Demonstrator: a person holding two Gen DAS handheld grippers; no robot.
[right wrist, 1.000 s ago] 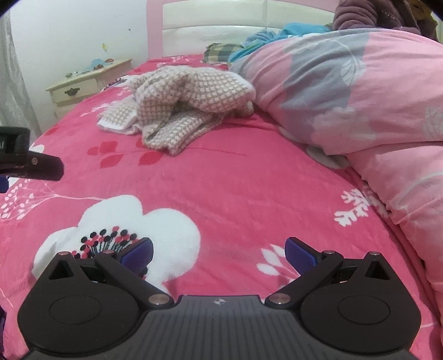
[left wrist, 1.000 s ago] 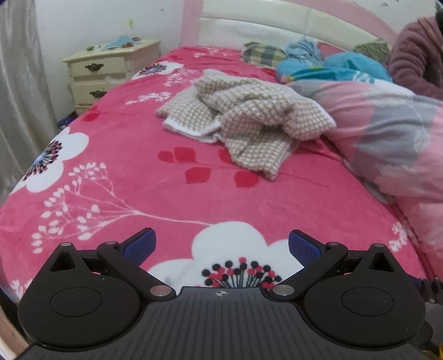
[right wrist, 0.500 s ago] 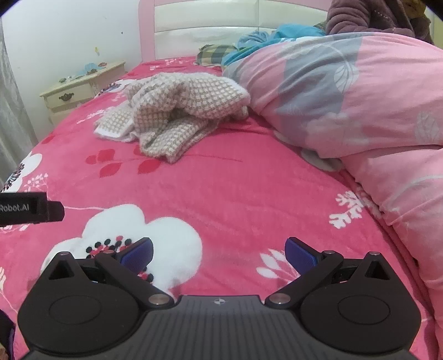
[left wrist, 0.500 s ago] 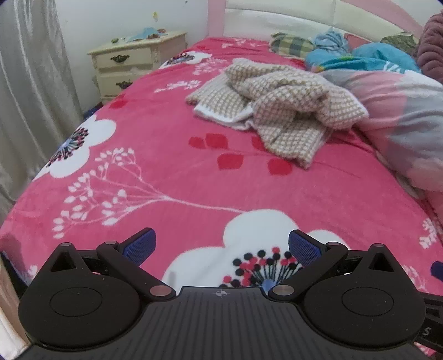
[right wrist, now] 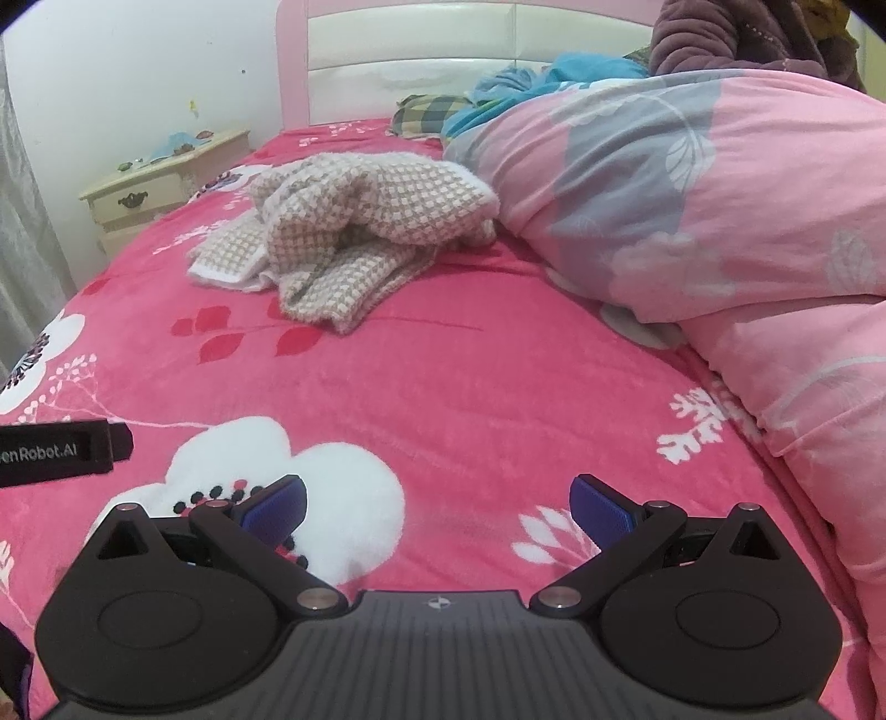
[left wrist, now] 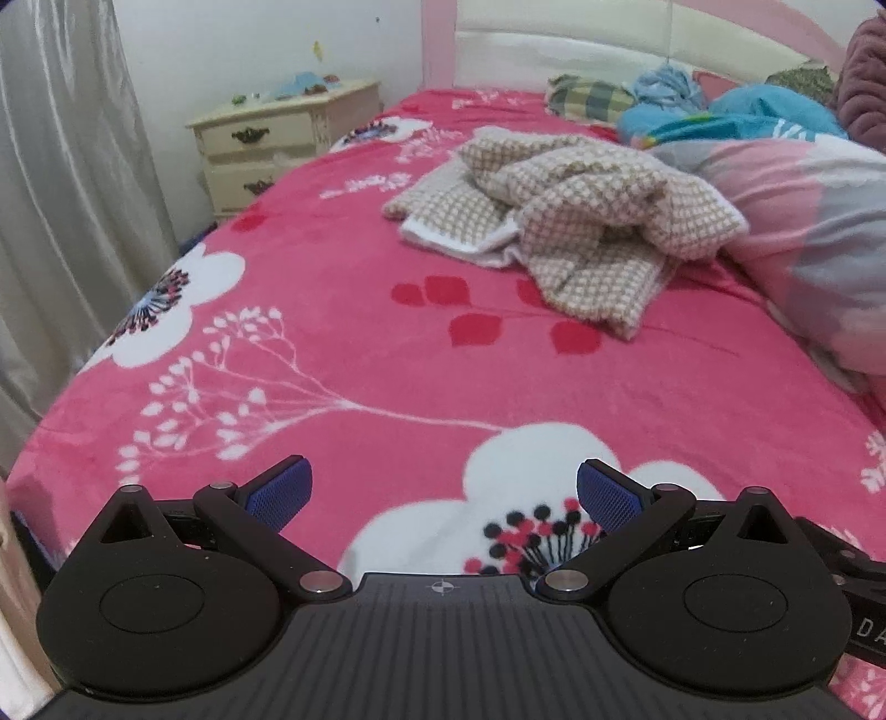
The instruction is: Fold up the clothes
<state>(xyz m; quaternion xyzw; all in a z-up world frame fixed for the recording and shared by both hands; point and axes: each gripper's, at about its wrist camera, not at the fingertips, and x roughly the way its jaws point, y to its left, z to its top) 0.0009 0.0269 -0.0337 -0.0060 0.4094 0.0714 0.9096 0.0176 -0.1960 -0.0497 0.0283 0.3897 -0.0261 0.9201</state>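
A beige-and-white checked garment [left wrist: 576, 216] lies crumpled in a heap on the pink flowered bedspread [left wrist: 354, 332], far ahead of both grippers. The right wrist view shows the same garment [right wrist: 360, 221] at centre left, next to the quilt. My left gripper [left wrist: 443, 493] is open over the near part of the bed, its blue pads [left wrist: 279, 490] wide apart with nothing between them. My right gripper [right wrist: 437, 507] is also open and holds nothing, low over the bedspread [right wrist: 470, 387]. The left gripper's black body [right wrist: 61, 451] shows at the left edge of the right wrist view.
A bulky pink-and-grey quilt [right wrist: 720, 221] fills the bed's right side. Pillows and blue cloth [left wrist: 720, 111] lie by the white headboard [left wrist: 609, 44]. A cream nightstand [left wrist: 277, 144] and grey curtain [left wrist: 66, 194] stand left of the bed. A person in a purple top [right wrist: 736, 33] sits behind the quilt.
Both grippers have shifted slightly, the left one swinging leftward so the garment now sits further right in its view. Both stay open. The garment has not moved.
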